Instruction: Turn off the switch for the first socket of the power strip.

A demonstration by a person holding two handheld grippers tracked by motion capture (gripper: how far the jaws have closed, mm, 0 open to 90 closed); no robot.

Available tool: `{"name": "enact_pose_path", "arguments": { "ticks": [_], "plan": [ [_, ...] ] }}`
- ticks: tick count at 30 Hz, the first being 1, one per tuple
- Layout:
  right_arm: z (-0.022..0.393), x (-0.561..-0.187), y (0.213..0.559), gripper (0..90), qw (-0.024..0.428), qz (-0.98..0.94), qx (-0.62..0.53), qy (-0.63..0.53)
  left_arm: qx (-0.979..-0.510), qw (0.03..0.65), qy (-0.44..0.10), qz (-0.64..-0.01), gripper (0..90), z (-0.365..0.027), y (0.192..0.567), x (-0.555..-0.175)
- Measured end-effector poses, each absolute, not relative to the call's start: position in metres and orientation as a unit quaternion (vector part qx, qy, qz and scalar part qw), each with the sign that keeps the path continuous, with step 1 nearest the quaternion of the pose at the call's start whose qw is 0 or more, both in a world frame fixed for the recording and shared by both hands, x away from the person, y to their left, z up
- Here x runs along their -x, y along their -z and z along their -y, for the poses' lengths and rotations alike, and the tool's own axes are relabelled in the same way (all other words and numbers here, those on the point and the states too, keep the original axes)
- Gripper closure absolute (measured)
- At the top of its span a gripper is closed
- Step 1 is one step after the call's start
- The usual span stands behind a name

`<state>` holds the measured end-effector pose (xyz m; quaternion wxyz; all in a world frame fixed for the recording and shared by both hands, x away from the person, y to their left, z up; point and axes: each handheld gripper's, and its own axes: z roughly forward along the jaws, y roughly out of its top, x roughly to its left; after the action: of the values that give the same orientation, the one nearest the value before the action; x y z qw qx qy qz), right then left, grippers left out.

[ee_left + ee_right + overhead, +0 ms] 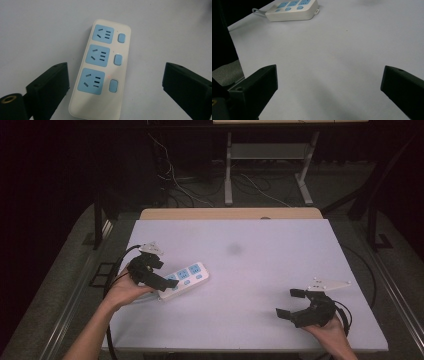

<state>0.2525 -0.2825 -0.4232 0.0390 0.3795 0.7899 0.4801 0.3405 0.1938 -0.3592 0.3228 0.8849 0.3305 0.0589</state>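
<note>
A white power strip (187, 276) with three blue sockets and three blue switches lies flat on the left part of the pale table (260, 270). My left gripper (166, 272) hovers over the strip's near end, open. In the left gripper view its black jaws flank the power strip (100, 72) with table showing on both sides, so the left gripper (116, 72) touches nothing. My right gripper (287, 303) rests near the table's front right, open and empty. The right gripper view looks across bare table from the right gripper (329, 75) to the power strip (292, 10) far off.
The strip's grey cord (255, 11) runs off the table's left edge. Behind the table a wooden board edge (230, 213) shows, then a desk frame (229, 170) and loose cables (175, 185) on the dark floor. Floor drops away at the left edge (227, 72).
</note>
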Motion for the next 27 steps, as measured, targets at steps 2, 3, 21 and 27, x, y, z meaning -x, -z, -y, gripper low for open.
{"name": "enact_pose_path", "arguments": {
  "ticks": [2, 3, 21, 27],
  "plan": [
    [0.282, -0.252, 0.424, 0.7, 0.038, -0.790, -0.379, -0.480, -0.890, 0.314, -0.055, -0.325, 14.5, -0.191, 0.360, -0.343],
    [0.282, -0.252, 0.424, 0.7, 0.039, -0.791, -0.378, -0.479, -0.890, 0.314, -0.055, -0.325, 16.1, -0.191, 0.360, -0.343],
    [0.281, -0.252, 0.425, 0.7, 0.037, -0.794, -0.378, -0.475, -0.901, 0.298, -0.024, -0.316, 69.7, -0.191, 0.366, -0.353],
    [0.282, -0.252, 0.425, 0.7, 0.037, -0.794, -0.378, -0.475, -0.904, 0.288, -0.010, -0.317, 85.0, -0.191, 0.370, -0.357]
  ]
}}
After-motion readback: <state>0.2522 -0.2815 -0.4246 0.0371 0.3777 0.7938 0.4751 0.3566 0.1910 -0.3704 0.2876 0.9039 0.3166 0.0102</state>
